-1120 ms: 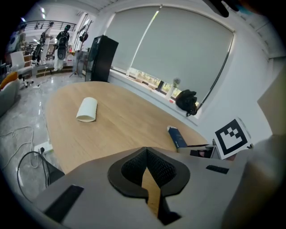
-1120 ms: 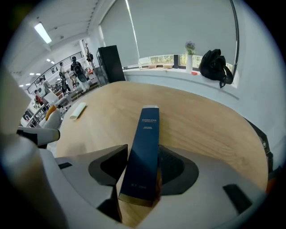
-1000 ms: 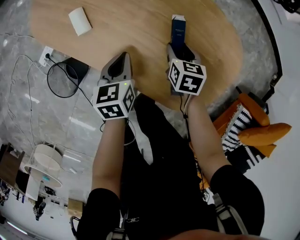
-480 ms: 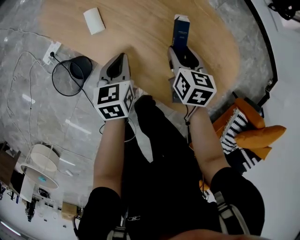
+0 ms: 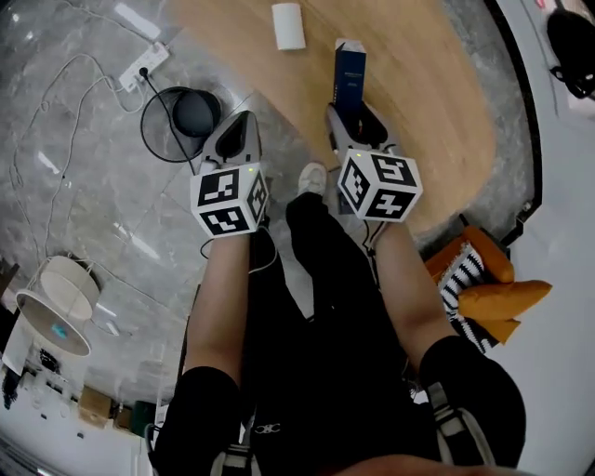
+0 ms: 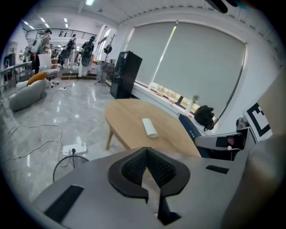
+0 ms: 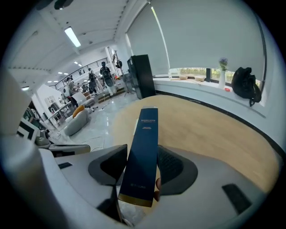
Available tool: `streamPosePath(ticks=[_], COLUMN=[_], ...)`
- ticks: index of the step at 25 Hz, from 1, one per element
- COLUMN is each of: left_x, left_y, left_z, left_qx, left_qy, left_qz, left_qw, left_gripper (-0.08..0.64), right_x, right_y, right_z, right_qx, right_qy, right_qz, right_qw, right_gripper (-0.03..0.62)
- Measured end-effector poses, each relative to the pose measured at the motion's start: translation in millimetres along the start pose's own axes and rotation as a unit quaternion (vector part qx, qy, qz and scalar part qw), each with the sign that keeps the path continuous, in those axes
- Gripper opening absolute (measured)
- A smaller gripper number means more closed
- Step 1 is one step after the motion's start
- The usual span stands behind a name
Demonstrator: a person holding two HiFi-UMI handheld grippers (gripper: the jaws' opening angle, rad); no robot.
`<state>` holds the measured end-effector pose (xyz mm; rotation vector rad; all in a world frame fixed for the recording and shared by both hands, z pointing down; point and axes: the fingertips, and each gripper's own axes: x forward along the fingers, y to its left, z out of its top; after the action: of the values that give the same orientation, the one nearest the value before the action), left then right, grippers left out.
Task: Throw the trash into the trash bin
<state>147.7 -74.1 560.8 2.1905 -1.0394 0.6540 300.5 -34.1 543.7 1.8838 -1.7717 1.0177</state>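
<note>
Head view: right gripper [image 5: 357, 119] clamps the blue box [image 5: 350, 72] by its near end, the box pointing to 12 over the table [image 5: 437, 84]; the bin [image 5: 178, 121] stands on the floor at 10 o'clock of the left gripper [image 5: 236, 128]. Left gripper view: jaws together, nothing between them. Right gripper view: pads on the box's broad faces; probably a light, stiff, slick carton, apt to pivot or dent, so best held nearer mid-length with modest pressure.

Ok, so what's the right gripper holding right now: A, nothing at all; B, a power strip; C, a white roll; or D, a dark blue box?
D: the right gripper has its jaws clamped on the dark blue box, which sticks out past them, while the white roll lies apart on the table.
</note>
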Motion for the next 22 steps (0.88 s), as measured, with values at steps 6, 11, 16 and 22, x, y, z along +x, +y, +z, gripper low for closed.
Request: streamPosePath(ticks=[6,11,16,22], left_x=[-55,-95,-124,-120], left_y=[123,210,273,314], left_z=[-19,-44,-73,-114], left_qx=[-0.056,-0.083,-0.121,-0.134], left_qy=[-0.005,0.003,0.007,0.021], left_qz=[0.061,0.098,0.125,0.119], left_qw=[0.9966,0.9917,0.9847,0.9835], left_gripper=[0.012,0.012,0.012,0.012], right_x=[43,81,119,173], right_y=[144,244,305,332], right_z=[-25,-69,-133,-191], right_qx=[-0.057,-0.107,-0.140,-0.213], right_qy=[0.044,0.093,0.184,0.243], right_qz=[0.079,0.131,0.165,0.167], right_qw=[0.994,0.981,0.959,0.932], right_gripper=[0.198,0.198,0.198,0.198])
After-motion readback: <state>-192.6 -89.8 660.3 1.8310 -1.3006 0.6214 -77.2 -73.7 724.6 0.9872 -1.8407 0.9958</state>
